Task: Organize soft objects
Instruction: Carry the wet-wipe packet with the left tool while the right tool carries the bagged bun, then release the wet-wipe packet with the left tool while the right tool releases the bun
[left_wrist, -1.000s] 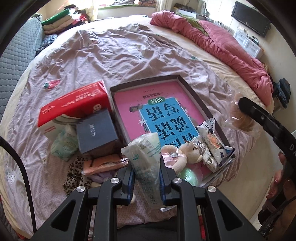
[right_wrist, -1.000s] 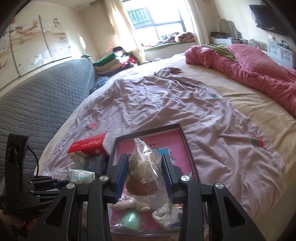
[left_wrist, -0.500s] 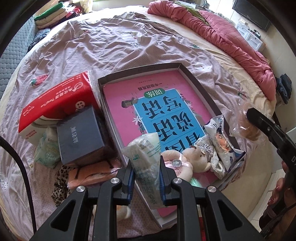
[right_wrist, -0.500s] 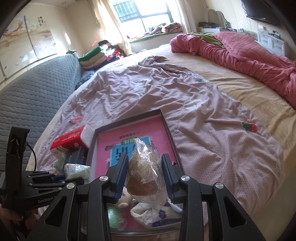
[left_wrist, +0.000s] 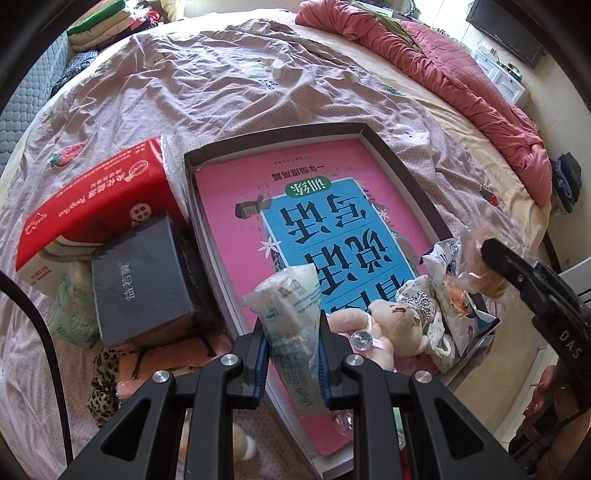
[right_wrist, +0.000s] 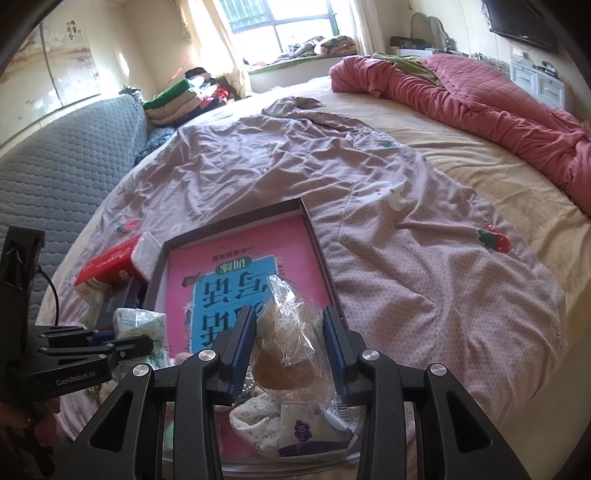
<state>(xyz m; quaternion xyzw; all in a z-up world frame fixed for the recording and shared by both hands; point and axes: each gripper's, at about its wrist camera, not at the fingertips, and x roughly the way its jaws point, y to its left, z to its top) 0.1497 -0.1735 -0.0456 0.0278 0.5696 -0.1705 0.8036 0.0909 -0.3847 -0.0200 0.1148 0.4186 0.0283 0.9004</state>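
Crinkly tissue pack (left_wrist: 291, 306) pinched in left gripper (left_wrist: 291, 354), clear-bagged brown bun (right_wrist: 288, 354) clamped in right gripper (right_wrist: 290, 350), over shallow box (left_wrist: 406, 177).

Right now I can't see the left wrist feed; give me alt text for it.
The left gripper is shut on a white-green tissue pack over the near end of a shallow box lined with a pink book. A plush bear lies in the box; the right gripper holds a clear bag at right.

Your left tongs (left_wrist: 291, 345) pinch a crinkly, glossy plastic pack (left_wrist: 291, 314); your right tongs (right_wrist: 290, 343) clamp clear, shiny film (right_wrist: 291, 332). The book (left_wrist: 314, 229) looks glossy, the bedsheet (left_wrist: 221, 99) matt, creased cloth.
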